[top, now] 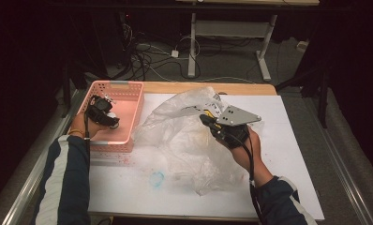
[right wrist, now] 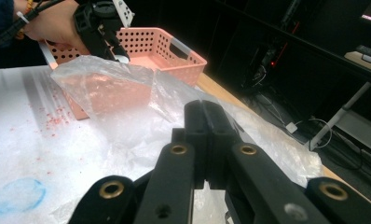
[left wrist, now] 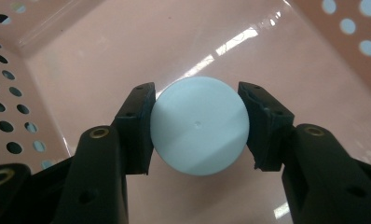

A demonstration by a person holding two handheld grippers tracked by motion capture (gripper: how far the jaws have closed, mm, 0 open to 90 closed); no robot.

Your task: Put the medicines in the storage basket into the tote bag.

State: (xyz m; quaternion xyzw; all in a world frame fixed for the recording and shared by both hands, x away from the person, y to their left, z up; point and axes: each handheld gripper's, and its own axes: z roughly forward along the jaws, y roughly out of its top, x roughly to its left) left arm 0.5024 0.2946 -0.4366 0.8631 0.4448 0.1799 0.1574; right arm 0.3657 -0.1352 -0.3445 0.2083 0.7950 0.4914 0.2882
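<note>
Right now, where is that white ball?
The white ball is clamped in the left hand-held gripper, inside the pink basket at the table's left.

Dark room — grey floor (top: 231, 61), tangled cables (top: 142, 56), white-legged desk (top: 192, 47) behind.

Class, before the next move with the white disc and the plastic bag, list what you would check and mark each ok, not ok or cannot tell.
1. Left gripper shut on white disc, pads on opposite sides: ok.
2. Disc over pink basket floor: ok.
3. Disc touching the floor: cannot tell.
4. Right gripper shut: ok.
5. Plastic bag pinched by right gripper: cannot tell.
6. Bag lying clear of the basket: not ok.
</note>
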